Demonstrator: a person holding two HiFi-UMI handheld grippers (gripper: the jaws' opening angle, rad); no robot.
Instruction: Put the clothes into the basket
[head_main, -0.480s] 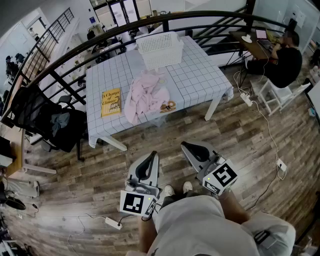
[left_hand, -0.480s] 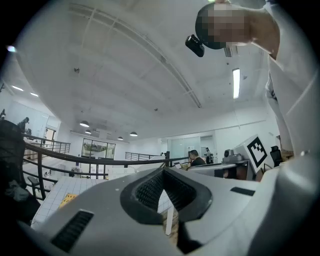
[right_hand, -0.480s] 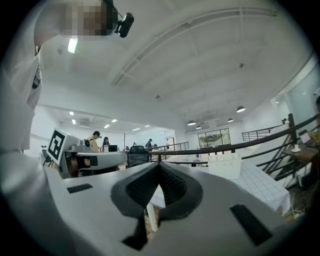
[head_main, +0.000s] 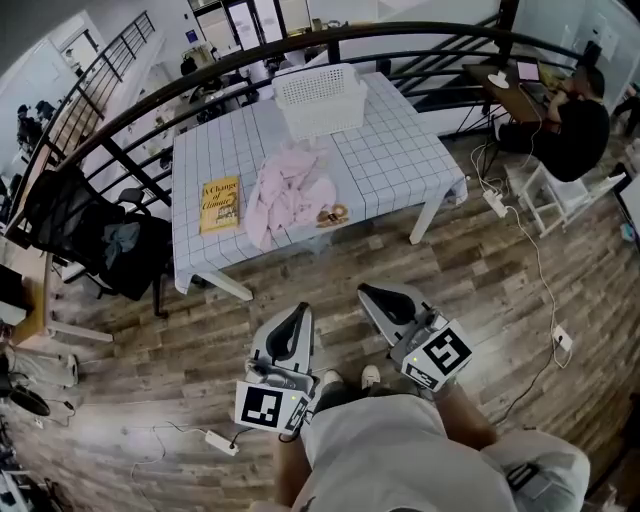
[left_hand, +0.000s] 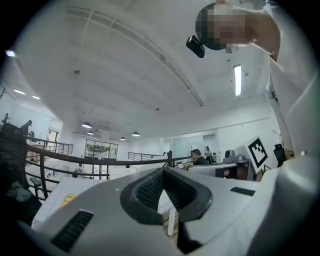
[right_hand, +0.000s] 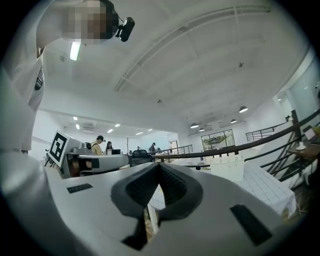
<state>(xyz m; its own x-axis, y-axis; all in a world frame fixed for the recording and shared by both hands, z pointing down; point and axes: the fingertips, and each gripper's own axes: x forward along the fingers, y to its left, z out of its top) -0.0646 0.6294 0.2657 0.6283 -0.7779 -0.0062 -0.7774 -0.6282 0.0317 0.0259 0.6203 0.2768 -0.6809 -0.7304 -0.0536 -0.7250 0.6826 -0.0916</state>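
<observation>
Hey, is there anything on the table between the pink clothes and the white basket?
Nothing visible. The pink clothes lie just in front of the basket, with only bare checked tablecloth between them. The yellow book sits off to the left, and a small brown item lies at the pile's near right edge.

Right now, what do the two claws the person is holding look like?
The left claw and right claw are pale grey wedges narrowing to a tip, with black ridged pads. Each carries a cube with black-and-white square markers. The person wears a light top.
</observation>
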